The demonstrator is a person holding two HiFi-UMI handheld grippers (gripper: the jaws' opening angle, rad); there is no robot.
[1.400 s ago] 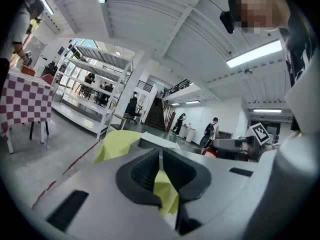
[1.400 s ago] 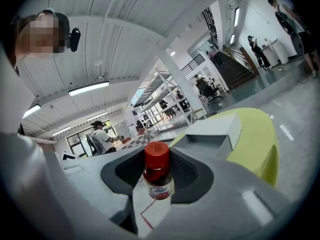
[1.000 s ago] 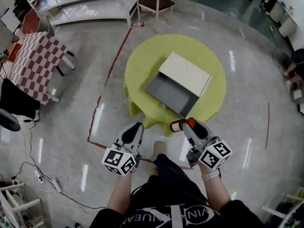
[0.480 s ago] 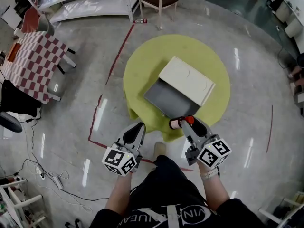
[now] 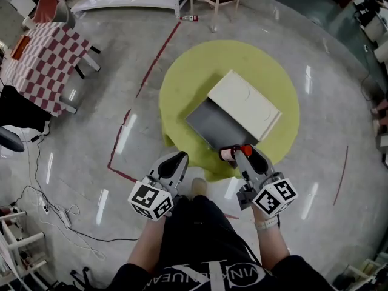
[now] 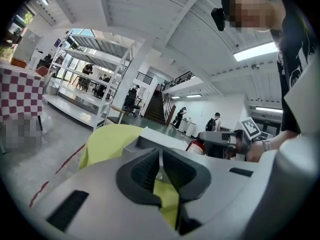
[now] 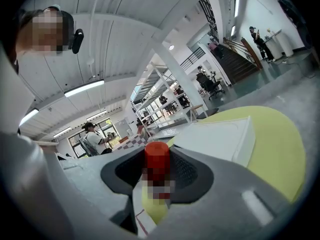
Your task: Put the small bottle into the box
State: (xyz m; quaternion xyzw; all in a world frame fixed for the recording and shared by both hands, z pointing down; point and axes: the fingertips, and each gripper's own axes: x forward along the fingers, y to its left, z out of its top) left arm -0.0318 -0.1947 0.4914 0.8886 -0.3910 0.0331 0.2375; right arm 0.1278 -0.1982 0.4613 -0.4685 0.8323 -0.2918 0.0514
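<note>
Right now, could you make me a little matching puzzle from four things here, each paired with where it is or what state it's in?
Things:
1. small bottle
2. box
3. left gripper
4. checked table

Places or states:
A. open, on the yellow round table
B. jaws together, nothing between them
C. clamped in the right gripper
D. upper left of the head view, apart from the rest

Pairs: 1-C, 2-A, 3-B, 4-D

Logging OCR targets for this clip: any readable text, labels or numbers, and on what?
No text reads cleanly.
On the person's black shirt: white print, creased and cut off, unreadable.
Label on the small red-capped bottle in the right gripper: blurred.
Black-and-white square markers on both gripper cubes: patterns, no letters.
On the grey box with cream lid: no print visible.
</note>
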